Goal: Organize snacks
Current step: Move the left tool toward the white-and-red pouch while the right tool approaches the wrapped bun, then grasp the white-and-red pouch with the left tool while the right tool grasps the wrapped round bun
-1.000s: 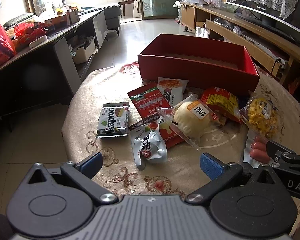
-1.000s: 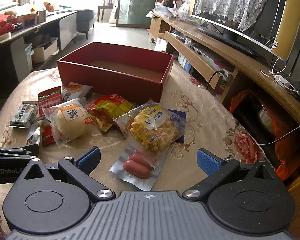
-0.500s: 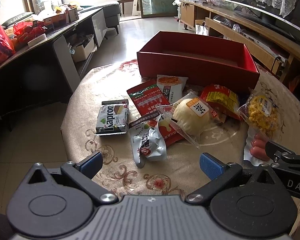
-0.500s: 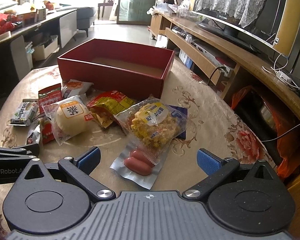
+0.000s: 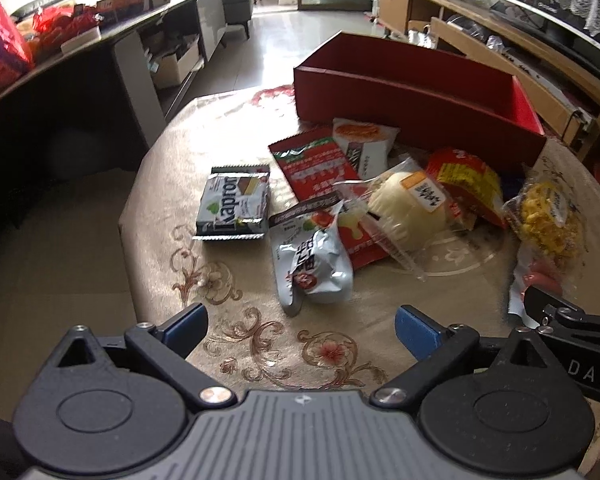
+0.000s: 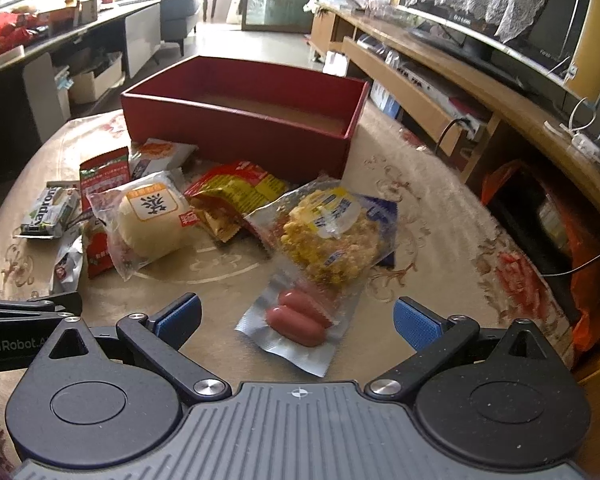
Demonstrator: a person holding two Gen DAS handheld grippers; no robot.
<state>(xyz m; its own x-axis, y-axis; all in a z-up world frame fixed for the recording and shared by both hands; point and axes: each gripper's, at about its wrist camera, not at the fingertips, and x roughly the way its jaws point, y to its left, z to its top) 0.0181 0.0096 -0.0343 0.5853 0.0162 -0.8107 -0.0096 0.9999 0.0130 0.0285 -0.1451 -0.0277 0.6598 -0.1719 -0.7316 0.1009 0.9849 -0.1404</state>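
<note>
On the round table with its floral cloth (image 5: 204, 276), the snacks lie in a loose row in front of the red box (image 6: 236, 136), which stands open-topped at the far side. Farthest left is the Kapron wafer pack (image 5: 234, 204), lying flat and apart from the rest. Just right of it, nearer the camera, sits a crumpled silver pouch (image 5: 314, 264), overlapping the lower end of a long red sachet (image 5: 320, 164); a small white-and-orange packet (image 5: 362, 142) rests against the sachet's far end, near the box wall. Next comes the round bun in clear wrap (image 6: 152, 220), lying partly on the red sachet, and beside it a red-and-yellow bag (image 6: 236, 190) that reaches almost to the box. Right of that lies the clear bag of yellow corn snack (image 6: 332, 232), on top of a blue packet (image 6: 382, 210), and its near edge overlaps the sealed pack of two small sausages (image 6: 300, 318). The left gripper (image 5: 300, 326) hovers over the table's near edge with its blue-padded fingers spread wide and nothing between them, roughly in line with the silver pouch. The right gripper (image 6: 298, 318) is likewise wide apart and holds nothing, with the sausage pack lying between and just ahead of its fingertips.
</note>
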